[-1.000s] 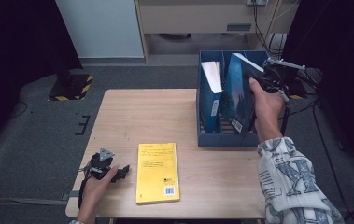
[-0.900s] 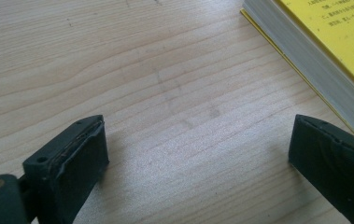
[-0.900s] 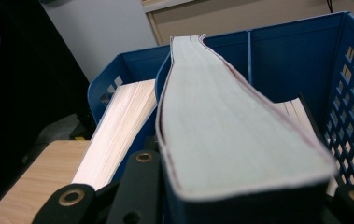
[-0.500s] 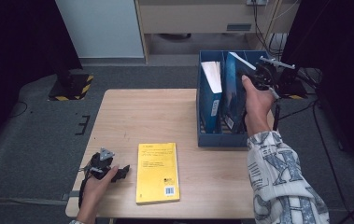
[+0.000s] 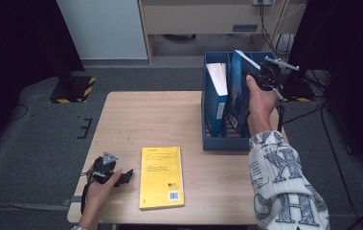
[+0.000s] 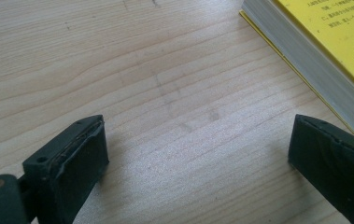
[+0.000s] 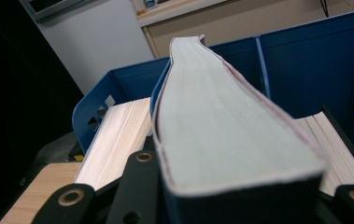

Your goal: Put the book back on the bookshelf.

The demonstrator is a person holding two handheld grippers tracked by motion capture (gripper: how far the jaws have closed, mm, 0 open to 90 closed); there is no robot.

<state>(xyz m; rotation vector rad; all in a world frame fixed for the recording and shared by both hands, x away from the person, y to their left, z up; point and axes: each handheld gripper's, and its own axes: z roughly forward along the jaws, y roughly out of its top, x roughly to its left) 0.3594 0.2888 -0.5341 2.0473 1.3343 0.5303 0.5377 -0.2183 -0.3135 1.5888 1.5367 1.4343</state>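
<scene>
1. Where the high view looks down on the wooden bench point(image 5: 169, 115), the right gripper point(image 5: 260, 79) is raised over the blue file box point(image 5: 212, 139) at the bench's far right, its jaws clamped on the top of a blue book point(image 5: 239, 91) that stands upright in the box's middle compartment.
2. Just left of that book, in the next compartment, a second blue book point(image 5: 216, 96) stands with its white page edges up.
3. Near the front edge of the bench a yellow book point(image 5: 161, 176) lies flat, well apart from the box.
4. Just beside it on the left, the left gripper point(image 5: 121, 176) rests on the bench in the person's hand, jaws pointing toward the yellow book.
5. Seen from the left gripper view, the two black jaws stand wide apart over bare wood with nothing between them; the yellow book point(image 6: 324, 51) lies at the upper right, its page edges close to the right-hand jaw.
6. Seen from the right gripper view, the jaws are closed on the blue book point(image 7: 226, 135), whose pale page edges rise away from the camera; the walls of the file box point(image 7: 305, 60) stand behind it, and the page edges of other books point(image 7: 114, 140) show on either side of it.
</scene>
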